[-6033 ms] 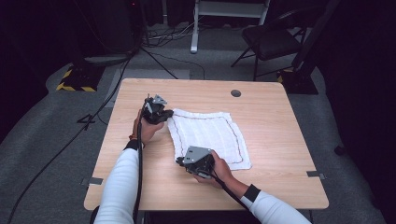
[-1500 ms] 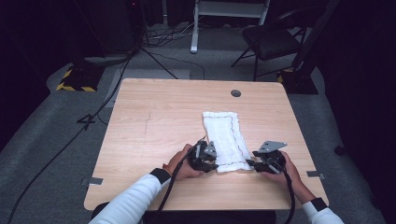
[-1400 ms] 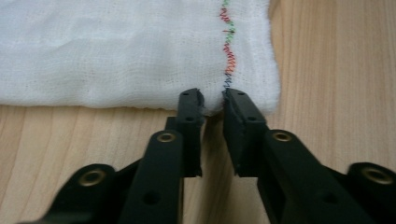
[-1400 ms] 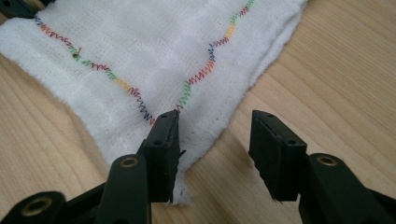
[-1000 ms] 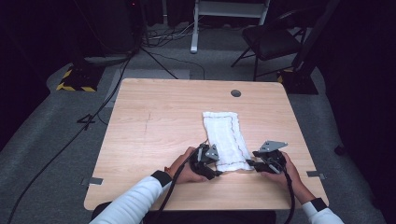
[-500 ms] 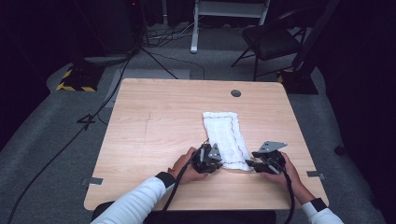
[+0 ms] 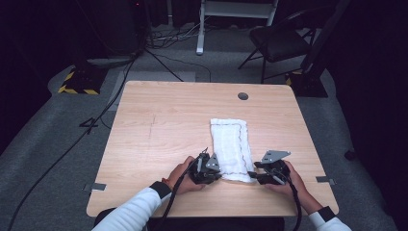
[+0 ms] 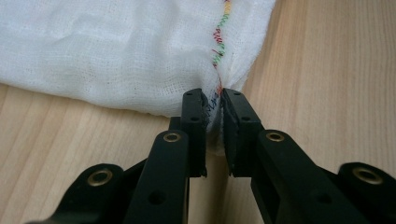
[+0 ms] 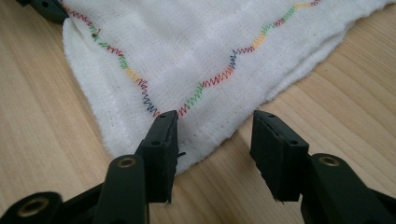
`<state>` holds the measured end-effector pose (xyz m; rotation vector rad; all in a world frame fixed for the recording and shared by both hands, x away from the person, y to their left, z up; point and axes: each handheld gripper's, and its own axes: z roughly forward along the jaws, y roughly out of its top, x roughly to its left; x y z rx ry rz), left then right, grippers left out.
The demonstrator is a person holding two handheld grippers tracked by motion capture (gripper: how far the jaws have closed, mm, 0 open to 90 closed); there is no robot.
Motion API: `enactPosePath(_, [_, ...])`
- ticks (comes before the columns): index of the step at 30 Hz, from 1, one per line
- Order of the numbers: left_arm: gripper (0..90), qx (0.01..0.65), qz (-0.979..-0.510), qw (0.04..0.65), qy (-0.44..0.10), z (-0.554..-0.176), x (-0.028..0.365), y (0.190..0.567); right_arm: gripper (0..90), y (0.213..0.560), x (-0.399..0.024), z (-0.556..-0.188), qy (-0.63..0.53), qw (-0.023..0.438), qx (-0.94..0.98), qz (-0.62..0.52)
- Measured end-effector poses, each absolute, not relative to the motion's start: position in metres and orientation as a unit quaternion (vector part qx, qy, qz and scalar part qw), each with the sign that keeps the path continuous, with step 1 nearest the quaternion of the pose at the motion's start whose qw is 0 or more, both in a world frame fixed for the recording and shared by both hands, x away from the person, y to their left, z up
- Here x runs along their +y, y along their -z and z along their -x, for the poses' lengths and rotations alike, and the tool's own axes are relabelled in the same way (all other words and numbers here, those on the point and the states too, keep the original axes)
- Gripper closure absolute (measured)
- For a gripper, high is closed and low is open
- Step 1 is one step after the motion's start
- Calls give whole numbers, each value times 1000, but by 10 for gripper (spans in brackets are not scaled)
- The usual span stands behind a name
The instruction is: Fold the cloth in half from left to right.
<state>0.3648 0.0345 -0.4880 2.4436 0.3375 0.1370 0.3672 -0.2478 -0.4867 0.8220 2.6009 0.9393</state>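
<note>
Your left gripper (image 8: 214,105) has just closed on the one cloth (image 7: 232,147), pinching its corner. Your right gripper (image 9: 215,135) stands half-open around another corner; no writing shows.

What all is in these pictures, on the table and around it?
cloth: one, white with a multicoloured zigzag stitch, folded into a long strip, on the near right half of the table
table: one, light wood, centre of the high view
cable hole: one, dark, in the table's far right part
chair: one, dark, on the floor beyond the table
striped floor marking: one, yellow and black, far left floor
floor cables: several, dark, beyond the table
left tongs: one, black, shut on the cloth's near corner
right tongs: one, black, open, straddling the cloth's other near corner
</note>
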Motion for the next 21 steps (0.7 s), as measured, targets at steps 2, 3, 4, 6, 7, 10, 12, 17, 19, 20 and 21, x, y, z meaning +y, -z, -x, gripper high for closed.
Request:
enactPosePath(2, [798, 130, -934, 328, -51, -361, 37, 488, 515, 487, -246, -365, -323, 124, 895, -280])
enactPosePath(3, [797, 130, -934, 329, -51, -359, 38, 488, 514, 487, -245, -364, -324, 123, 896, -279])
enactPosePath(4, [796, 132, -934, 329, -50, -356, 40, 488, 513, 487, -244, -363, -325, 123, 896, -278])
enactPosePath(6, [795, 131, -935, 326, -49, -353, 42, 488, 508, 487, -243, -361, -326, 119, 897, -275])
enactPosePath(7, [793, 129, -935, 327, -50, -351, 43, 488, 507, 487, -243, -360, -326, 116, 897, -274])
enactPosePath(10, [782, 131, -935, 325, -48, -345, 47, 487, 491, 487, -241, -356, -327, 111, 899, -269])
enactPosePath(12, [766, 131, -935, 325, -49, -341, 50, 488, 485, 487, -241, -353, -328, 108, 900, -266])
enactPosePath(17, [692, 134, -935, 326, -47, -335, 56, 487, 437, 486, -242, -351, -326, 109, 903, -258])
enactPosePath(19, [659, 133, -933, 330, -54, -334, 59, 485, 436, 485, -242, -350, -326, 108, 904, -255])
enactPosePath(20, [646, 134, -931, 334, -55, -334, 61, 483, 432, 484, -242, -350, -327, 107, 904, -252])
enactPosePath(21, [614, 135, -930, 336, -57, -335, 62, 482, 426, 483, -243, -350, -329, 108, 904, -250])
